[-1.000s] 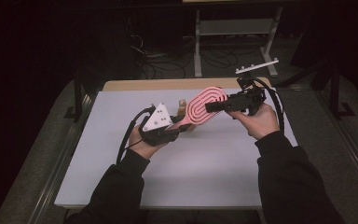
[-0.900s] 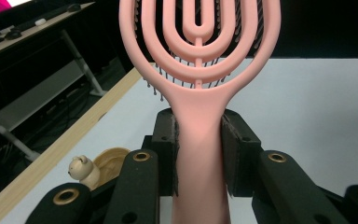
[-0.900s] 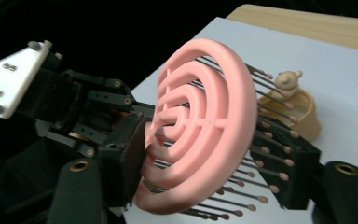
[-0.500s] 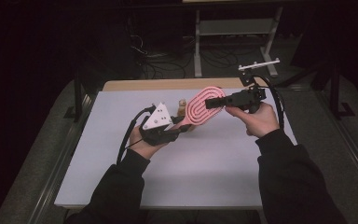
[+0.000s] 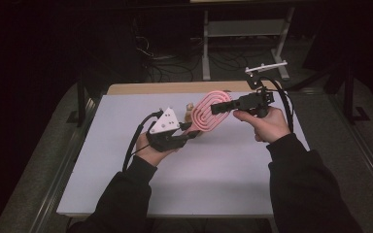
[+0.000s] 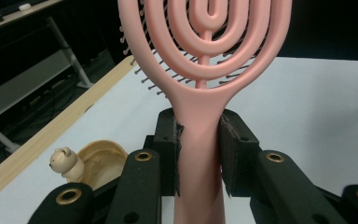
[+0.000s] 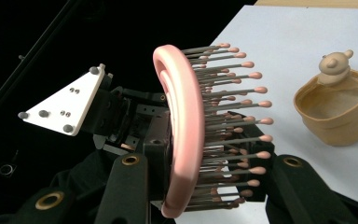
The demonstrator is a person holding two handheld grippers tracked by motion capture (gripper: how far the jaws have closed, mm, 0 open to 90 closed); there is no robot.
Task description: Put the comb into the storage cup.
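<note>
Hairbrush [image 5: 214,112], pink with looped ribs and grey bristles tipped pink, hangs above the white counter [image 5: 223,174], held between two tongs over its far middle. Largest of all is that counter, with a strip of bare wood along its far edge. The left tongs [image 6: 199,154] grip the brush's handle, the two black jaws pressed against either side of it, and a white three-cornered plate [image 5: 165,122] sits on top of them. The right tongs [image 7: 207,182] reach in from the other end, their jaws standing either side of the brush's head, one at its back and one at the bristle tips. Smallest is a tan bowl with a little bear figure on its rim [image 7: 338,108], resting on the counter just beyond the brush.
</note>
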